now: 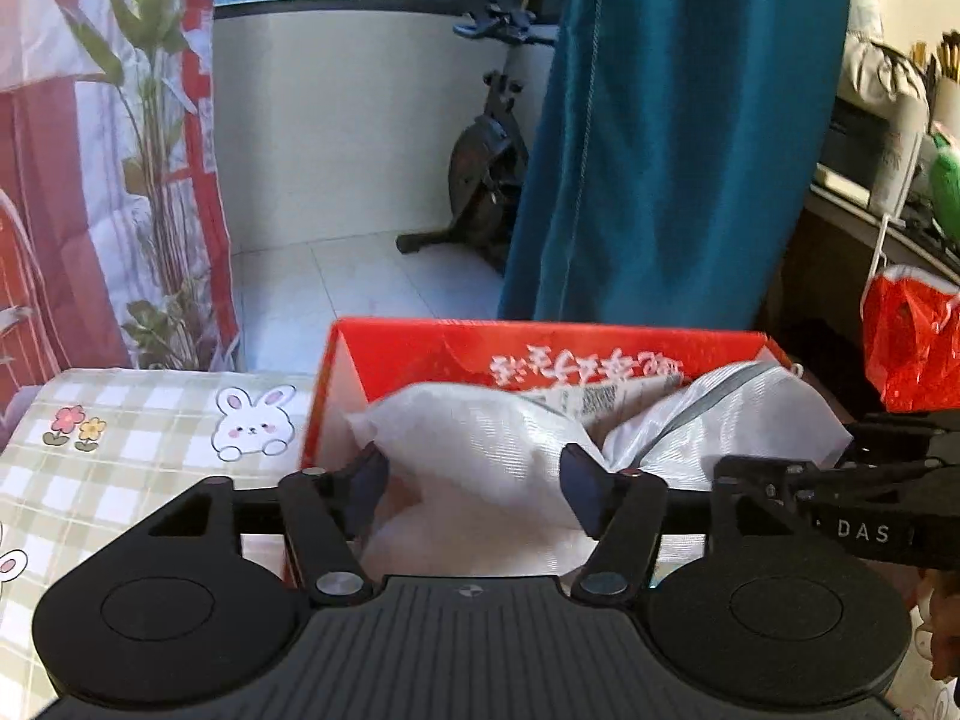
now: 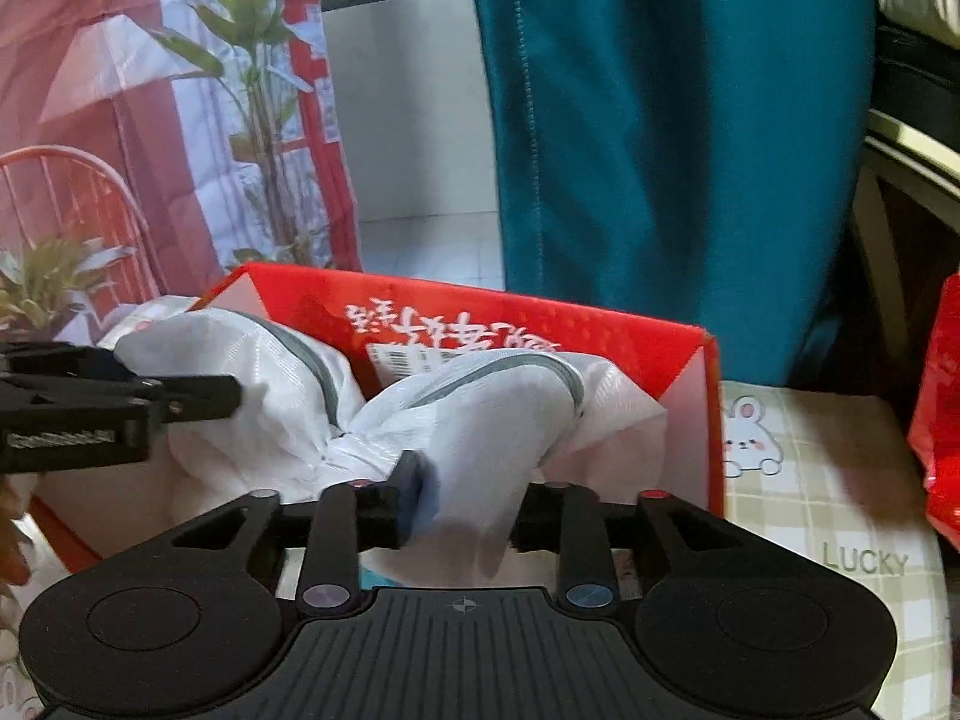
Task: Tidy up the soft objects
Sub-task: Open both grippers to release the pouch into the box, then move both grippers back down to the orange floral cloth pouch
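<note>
- Checked tablecloth (image 1: 120, 456) with cartoon rabbits and flowers covers the surface on which a red cardboard box (image 1: 420, 354) stands; everything below is placed against that box.
- Nearest to the cameras, the left gripper (image 1: 474, 483) reaches into the box over its near side, its two fingers spread wide on either side of a white mesh bag (image 1: 480, 450); the pads stand beside the fabric without pinching it.
- Toward the box's right half, the right gripper (image 2: 468, 495) has its fingers set narrower, a fold of a second white mesh bag with a grey zipper (image 2: 480, 414) lying between them; its left pad touches the cloth, the right pad is hidden behind it, so a firm pinch cannot be told.
- Both bags sit crumpled inside the box, side by side and touching, rising above its rim.
- On the inner far wall of the box, white printed characters and a barcode label show upside down.
- Right of the box, a red plastic bag (image 1: 906, 348) hangs.
- Behind the box, a teal curtain (image 1: 672, 132) falls to a pale tiled floor.
- Farther behind, left of the curtain, stands an exercise bike (image 1: 486, 180).
- Left of the box and beyond it, a leafy plant (image 1: 156, 192) rises before a red and white banner.
</note>
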`<state>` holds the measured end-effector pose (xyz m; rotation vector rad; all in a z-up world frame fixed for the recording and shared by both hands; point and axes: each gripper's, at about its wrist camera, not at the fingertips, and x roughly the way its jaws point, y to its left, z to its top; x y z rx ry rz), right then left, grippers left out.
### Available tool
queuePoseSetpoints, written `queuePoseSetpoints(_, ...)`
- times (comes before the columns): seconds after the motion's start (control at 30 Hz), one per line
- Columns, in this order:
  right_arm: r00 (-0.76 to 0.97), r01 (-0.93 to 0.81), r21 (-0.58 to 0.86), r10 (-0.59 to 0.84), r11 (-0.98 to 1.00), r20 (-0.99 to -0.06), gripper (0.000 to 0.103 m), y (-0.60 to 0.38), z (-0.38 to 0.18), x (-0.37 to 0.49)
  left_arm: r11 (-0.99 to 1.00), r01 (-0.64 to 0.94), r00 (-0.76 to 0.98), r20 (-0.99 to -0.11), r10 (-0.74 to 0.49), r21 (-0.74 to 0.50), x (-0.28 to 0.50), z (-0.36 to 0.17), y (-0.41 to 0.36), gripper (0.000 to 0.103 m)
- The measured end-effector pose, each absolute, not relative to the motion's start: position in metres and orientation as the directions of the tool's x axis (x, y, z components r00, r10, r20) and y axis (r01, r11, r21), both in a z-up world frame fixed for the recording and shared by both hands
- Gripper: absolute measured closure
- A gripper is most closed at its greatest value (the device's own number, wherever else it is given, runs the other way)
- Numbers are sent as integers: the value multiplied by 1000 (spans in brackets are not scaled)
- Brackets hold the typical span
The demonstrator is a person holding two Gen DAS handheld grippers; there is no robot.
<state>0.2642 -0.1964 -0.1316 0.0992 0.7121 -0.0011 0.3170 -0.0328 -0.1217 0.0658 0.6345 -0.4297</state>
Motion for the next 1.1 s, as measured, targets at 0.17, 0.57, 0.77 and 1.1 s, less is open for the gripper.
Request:
queuePoseSetpoints(0.17,778,86,56,-33,995,-627,44,-203,-125,254,918,389,744,-561,-362,-76,311,-108,-25,26)
queuePoseSetpoints(0.57,832,96,71,-41,993,-553,1,-206,-94,215,919,388,752,-554,-358,-68,281,-86,-18,9)
queuePoseSetpoints(0.77,846,79,94,-17,992,-533,1,-196,-85,192,916,393,748,-554,-366,-74,255,-81,-7,5)
queuePoseSetpoints(1.1,881,67,63,-29,996,-473,0,-166,-94,124,911,412,731,-586,-350,-30,197,-93,7,4)
